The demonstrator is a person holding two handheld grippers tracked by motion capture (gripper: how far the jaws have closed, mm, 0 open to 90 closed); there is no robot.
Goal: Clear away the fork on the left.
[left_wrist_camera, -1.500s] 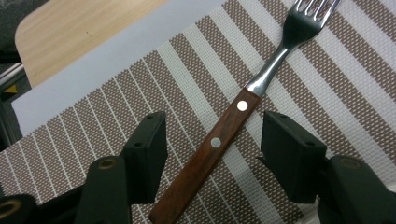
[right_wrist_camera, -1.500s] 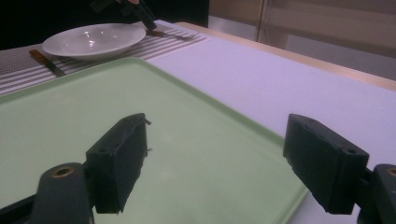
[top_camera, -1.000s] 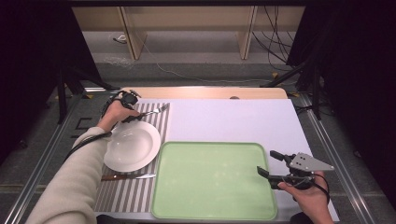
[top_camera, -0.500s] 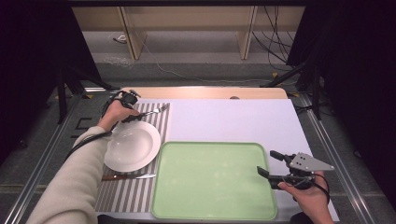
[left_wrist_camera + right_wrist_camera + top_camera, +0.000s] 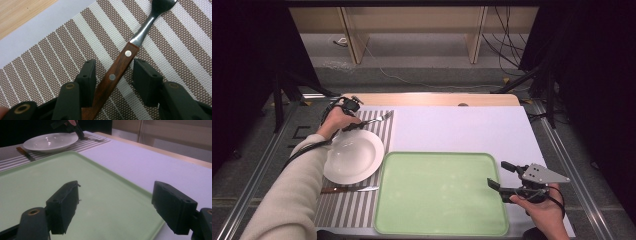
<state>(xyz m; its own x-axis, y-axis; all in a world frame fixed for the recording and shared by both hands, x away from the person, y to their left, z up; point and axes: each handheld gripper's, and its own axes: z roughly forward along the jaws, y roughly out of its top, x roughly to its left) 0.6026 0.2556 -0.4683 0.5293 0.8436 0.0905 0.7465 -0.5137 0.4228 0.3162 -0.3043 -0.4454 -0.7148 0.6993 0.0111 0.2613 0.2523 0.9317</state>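
Wood-handled fork [image 5: 119, 75] | diagonal, tines away | left tool [image 5: 113, 75] astride, unclosed | right tool [image 5: 117, 207] spread

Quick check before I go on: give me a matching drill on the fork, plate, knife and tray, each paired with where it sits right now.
Things:
1. fork
2. plate
3. knife
4. tray

Places:
A. on the striped mat, at the near side of the plate
B. between the open jaws of the left gripper, lying on the mat
C. on the white cover, with the open right gripper at its right edge
D. in the middle of the striped mat, between fork and knife

Pairs: 1-B, 2-D, 3-A, 4-C
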